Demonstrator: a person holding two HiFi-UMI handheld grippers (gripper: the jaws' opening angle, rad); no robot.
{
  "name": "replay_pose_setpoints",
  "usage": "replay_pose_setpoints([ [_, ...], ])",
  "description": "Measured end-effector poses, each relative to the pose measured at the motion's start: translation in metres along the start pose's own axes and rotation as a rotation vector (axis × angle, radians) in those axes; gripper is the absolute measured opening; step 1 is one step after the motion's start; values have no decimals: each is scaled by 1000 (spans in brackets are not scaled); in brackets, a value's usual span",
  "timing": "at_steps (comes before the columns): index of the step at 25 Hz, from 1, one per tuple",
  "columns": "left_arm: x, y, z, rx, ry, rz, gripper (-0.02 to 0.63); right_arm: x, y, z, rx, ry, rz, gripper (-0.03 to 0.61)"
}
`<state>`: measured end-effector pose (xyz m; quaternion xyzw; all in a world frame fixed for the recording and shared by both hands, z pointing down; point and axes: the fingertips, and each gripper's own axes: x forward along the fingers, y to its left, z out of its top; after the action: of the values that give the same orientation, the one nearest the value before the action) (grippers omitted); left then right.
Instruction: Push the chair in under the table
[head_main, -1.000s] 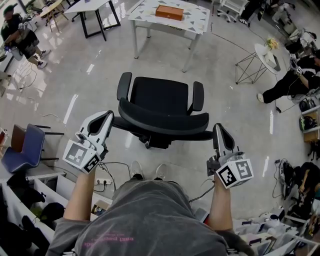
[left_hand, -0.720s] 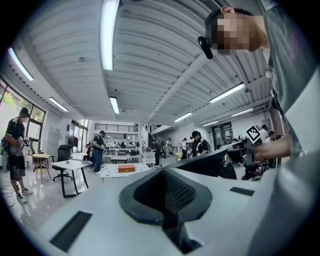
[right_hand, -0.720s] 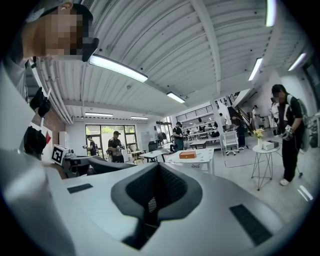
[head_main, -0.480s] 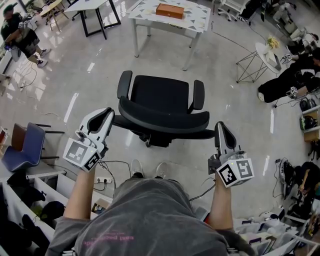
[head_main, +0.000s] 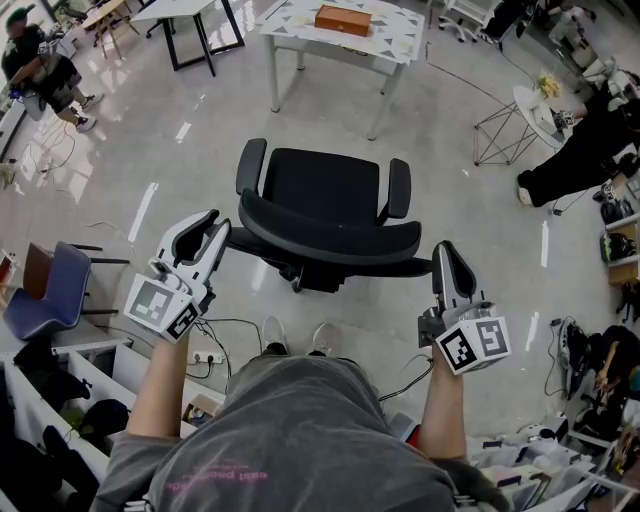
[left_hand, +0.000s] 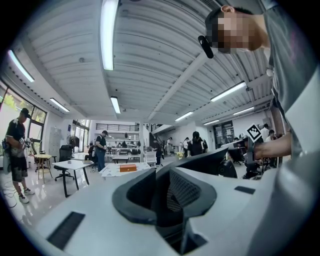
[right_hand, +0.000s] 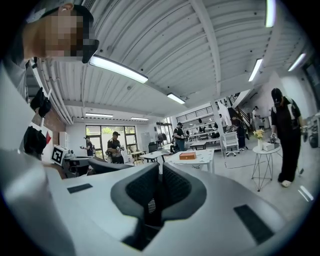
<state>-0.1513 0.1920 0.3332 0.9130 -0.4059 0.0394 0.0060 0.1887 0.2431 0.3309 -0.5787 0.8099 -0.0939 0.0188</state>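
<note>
- The chair (head_main: 325, 195) is black all over: seat, armrests and backrest.
- The surface (head_main: 395, 48) beyond it is white, and its top has a pattern of grey triangles.
- The box (head_main: 343, 20) on this surface is orange-brown.
- The floor (head_main: 170, 150) is light grey and glossy, with white reflections.
- The right gripper (head_main: 446, 252) is white. Its fingers (right_hand: 210, 220) have black pads, and its cube (head_main: 472, 343) has black-and-white square markers.
- The small chair (head_main: 50, 298) at the left is blue, with a brown part.
- The person's shirt (head_main: 290, 440) is grey with pink print, and the shoes (head_main: 272, 340) are white.
</note>
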Motion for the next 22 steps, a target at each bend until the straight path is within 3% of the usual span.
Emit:
replay_pose_setpoints([
  [6, -2, -2, 0, 1, -2, -2, 107, -3, -1, 1, -9, -2, -7, 13],
  [22, -5, -2, -1, -1, 2, -6, 153, -6, -1, 6, -8, -15, -16, 113],
])
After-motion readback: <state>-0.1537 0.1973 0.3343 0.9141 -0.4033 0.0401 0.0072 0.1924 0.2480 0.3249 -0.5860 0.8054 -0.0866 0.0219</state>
